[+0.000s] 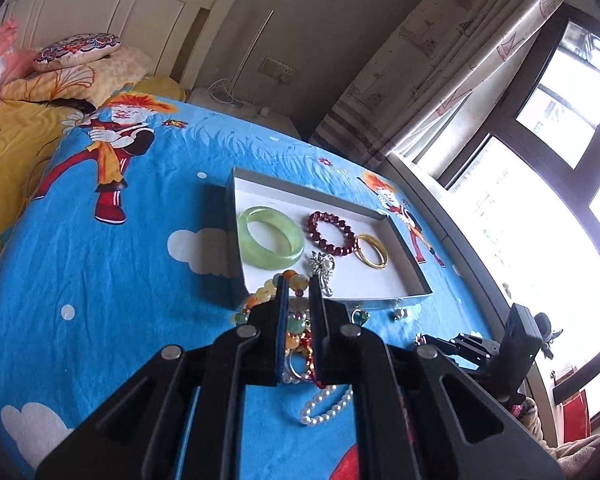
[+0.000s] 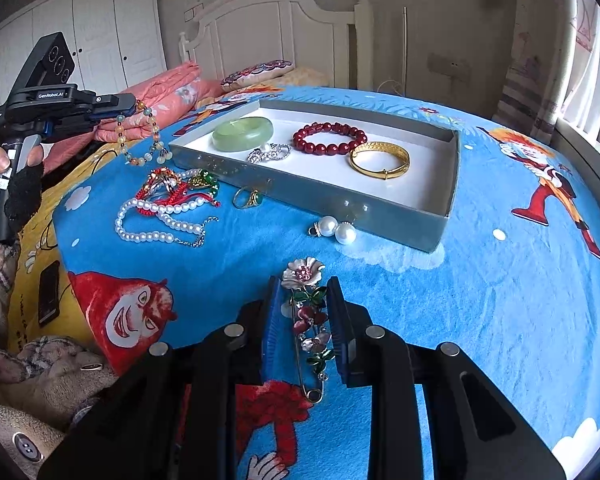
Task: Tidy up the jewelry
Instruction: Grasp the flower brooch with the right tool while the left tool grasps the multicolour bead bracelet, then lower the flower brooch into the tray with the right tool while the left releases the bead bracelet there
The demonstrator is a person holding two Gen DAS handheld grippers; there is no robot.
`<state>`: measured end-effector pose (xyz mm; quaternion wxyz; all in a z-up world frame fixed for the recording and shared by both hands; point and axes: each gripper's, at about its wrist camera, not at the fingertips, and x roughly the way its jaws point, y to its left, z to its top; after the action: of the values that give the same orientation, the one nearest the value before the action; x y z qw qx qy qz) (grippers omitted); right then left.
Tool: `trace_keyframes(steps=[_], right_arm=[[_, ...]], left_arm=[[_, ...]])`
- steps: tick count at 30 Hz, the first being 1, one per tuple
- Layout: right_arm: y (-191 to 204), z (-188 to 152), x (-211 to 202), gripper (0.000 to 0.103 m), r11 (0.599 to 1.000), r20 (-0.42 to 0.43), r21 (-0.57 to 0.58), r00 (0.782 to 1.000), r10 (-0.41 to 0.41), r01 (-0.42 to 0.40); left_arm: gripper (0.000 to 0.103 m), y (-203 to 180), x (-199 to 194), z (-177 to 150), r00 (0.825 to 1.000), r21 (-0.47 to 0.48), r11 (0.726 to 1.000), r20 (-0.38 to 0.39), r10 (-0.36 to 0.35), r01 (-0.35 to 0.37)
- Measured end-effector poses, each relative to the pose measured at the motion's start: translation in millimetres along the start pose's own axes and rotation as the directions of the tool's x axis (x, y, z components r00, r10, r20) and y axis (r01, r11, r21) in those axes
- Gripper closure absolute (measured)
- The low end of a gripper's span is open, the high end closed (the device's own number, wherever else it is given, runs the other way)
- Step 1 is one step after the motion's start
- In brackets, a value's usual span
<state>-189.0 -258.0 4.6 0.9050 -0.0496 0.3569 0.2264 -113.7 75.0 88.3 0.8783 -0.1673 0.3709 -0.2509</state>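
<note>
Blue cartoon bedspread (image 2: 480,300) lies under both my tongs. My left tongs (image 1: 299,280) are clamped on a bead necklace (image 2: 140,136); only the right view shows it dangling clear of the bed. My right tongs (image 2: 305,280) straddle a flower brooch (image 2: 310,308), jaws narrowly apart, grip unclear. Beyond them, the tray (image 2: 380,210) holds bangles.

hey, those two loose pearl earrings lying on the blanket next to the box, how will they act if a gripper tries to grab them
The pearl earrings look round and glossy, so they would probably slip or roll away from flat fingers. They look small, so likely light and easily flicked aside. They lie on a soft blue blanket, which may damp rolling but let them sink as the fingers close.
</note>
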Motion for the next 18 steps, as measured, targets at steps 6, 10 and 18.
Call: trace_keyframes(steps=[6,10,18], right_arm=[[-2,5,-6,0.078,1.000,0.021,0.009,1.000,0.000,0.000],[-4,9,-8,0.078,1.000,0.031,0.015,0.999,-0.013,0.012],[-13,32,-18,0.078,0.999,0.076,0.011,0.996,-0.039,0.038]], left_arm=[[0.094,-16,0,7,1.000,0.036,0.999,0.007,-0.018,0.018],[0.094,-25,9,14,1.000,0.054,0.998,-0.001,-0.028,0.028],[0.094,-41,30,34,0.999,0.070,0.996,-0.005,-0.045,0.045]])
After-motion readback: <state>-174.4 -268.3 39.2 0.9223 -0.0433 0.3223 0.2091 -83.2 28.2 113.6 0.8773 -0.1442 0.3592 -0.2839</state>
